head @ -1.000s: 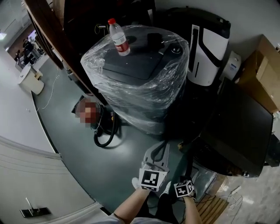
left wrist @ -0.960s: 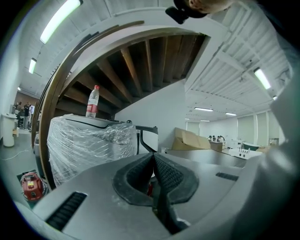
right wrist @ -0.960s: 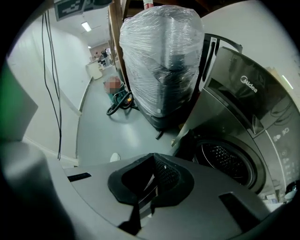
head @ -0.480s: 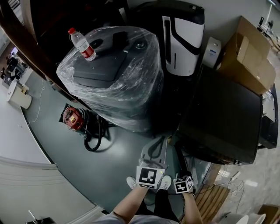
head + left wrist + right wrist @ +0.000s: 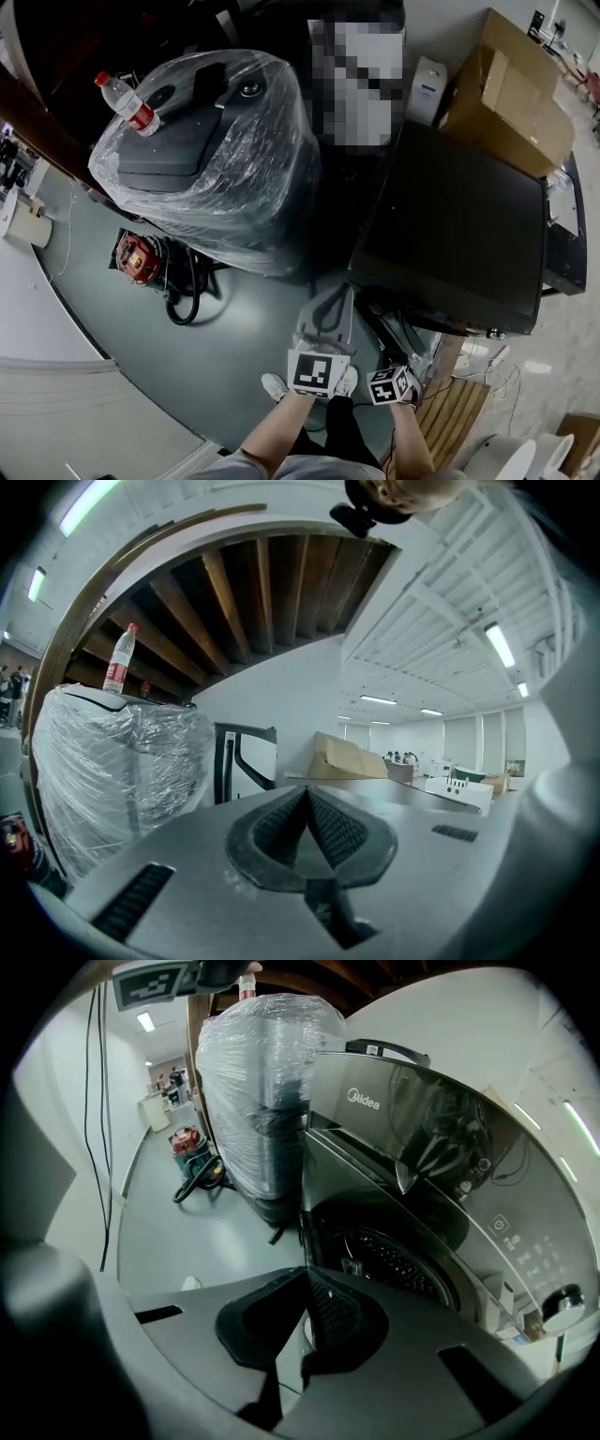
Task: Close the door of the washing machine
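In the head view, the washing machine (image 5: 450, 234), a dark glossy box, sits just ahead and right of the left gripper (image 5: 323, 323) and right gripper (image 5: 393, 383). Its front is hidden here, so a blind push could miss. In the left gripper view the jaws are pressed together on nothing and aimed upward. In the right gripper view the jaws are likewise together and empty. Just beyond them the door (image 5: 412, 1138), reflective dark glass, appears to stand open, leaving the perforated drum (image 5: 394, 1260) exposed. Closed tips might slide off that slick glass, or a weak shove might leave it unlatched.
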{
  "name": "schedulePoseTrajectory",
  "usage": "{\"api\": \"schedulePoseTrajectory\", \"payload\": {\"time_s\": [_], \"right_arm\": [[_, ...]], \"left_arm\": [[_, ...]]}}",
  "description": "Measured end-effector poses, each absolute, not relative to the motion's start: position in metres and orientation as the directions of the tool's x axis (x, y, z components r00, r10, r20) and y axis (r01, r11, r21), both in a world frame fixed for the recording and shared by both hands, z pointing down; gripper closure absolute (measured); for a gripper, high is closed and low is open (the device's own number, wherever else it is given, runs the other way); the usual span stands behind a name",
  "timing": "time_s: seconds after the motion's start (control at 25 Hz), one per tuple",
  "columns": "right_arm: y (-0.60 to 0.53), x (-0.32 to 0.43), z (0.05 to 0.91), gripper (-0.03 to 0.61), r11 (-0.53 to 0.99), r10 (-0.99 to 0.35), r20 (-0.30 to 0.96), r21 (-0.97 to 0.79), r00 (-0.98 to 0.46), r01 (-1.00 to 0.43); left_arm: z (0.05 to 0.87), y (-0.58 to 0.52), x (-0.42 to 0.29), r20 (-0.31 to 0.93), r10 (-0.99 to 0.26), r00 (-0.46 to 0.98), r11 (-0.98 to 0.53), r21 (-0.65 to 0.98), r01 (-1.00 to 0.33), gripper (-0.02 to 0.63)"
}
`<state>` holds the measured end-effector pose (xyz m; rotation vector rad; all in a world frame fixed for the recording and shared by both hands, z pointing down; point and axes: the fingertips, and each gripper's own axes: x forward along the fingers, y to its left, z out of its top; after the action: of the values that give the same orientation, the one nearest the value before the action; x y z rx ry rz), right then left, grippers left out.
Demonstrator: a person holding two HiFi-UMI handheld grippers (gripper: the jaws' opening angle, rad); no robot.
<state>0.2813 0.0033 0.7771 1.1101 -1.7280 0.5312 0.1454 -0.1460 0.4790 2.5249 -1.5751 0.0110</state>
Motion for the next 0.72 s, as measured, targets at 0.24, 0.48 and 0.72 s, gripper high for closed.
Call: {"api": "schedulePoseTrajectory", "payload": {"time_s": [0.24, 0.48, 0.72], "right_arm": [[-0.012, 0.302, 0.775, 0.578, 0.471, -0.474, 0.877, 0.180, -0.076, -0.863], [-0.032, 0.322, 0.773, 0.578, 0.443, -0.499, 0.866, 0.221, -0.034, -0.869], [-0.066, 0.343, 0.770, 0.578, 0.412, -0.556, 0.831, 0.301, 0.025, -0.860]], "left_arm": [[0.484, -0.151, 0.164, 0.100, -0.884, 0.457, -0.442, 0.138, -0.886, 0.612], [0.487, -0.156, 0.174, 0.102, -0.880, 0.463, -0.449, 0.140, -0.883, 0.612], [0.490, -0.161, 0.179, 0.104, -0.879, 0.464, -0.449, 0.142, -0.882, 0.612]]}}
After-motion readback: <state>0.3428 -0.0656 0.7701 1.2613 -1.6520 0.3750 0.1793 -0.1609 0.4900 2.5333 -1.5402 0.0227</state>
